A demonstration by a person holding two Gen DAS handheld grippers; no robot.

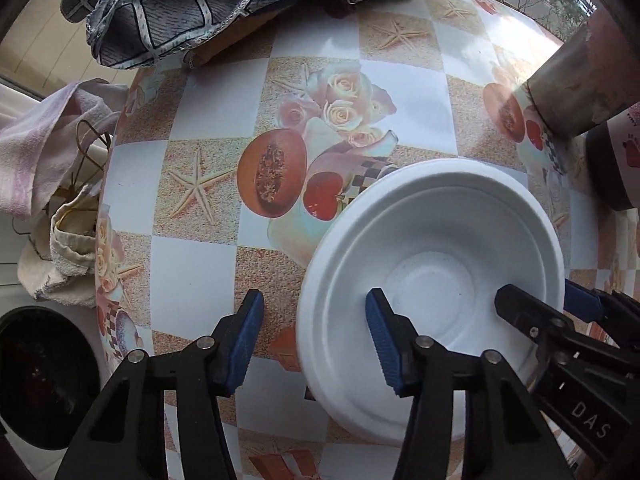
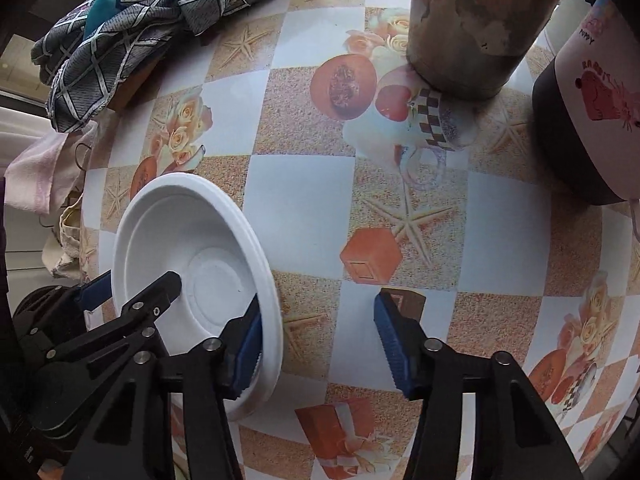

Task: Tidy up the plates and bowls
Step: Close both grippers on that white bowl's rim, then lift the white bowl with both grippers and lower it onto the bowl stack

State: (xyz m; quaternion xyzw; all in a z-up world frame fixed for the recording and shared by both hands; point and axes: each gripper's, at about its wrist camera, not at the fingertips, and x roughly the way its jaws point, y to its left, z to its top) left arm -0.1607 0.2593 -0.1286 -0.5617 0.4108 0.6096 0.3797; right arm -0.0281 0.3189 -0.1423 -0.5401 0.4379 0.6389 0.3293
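Patterned oilcloth covers the counter (image 1: 208, 272) where a light, thin-walled white bowl (image 1: 432, 240) sits, each side of its rim straddled by the left gripper (image 1: 316, 340) and right gripper (image 2: 318, 340), jaws unclenched, the rim the likeliest hold.

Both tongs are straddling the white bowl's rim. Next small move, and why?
Probably close both tongs onto the rim. The left tongs and right tongs each have one finger inside the white bowl and one outside, with gaps at the pads, so nothing is gripped yet.
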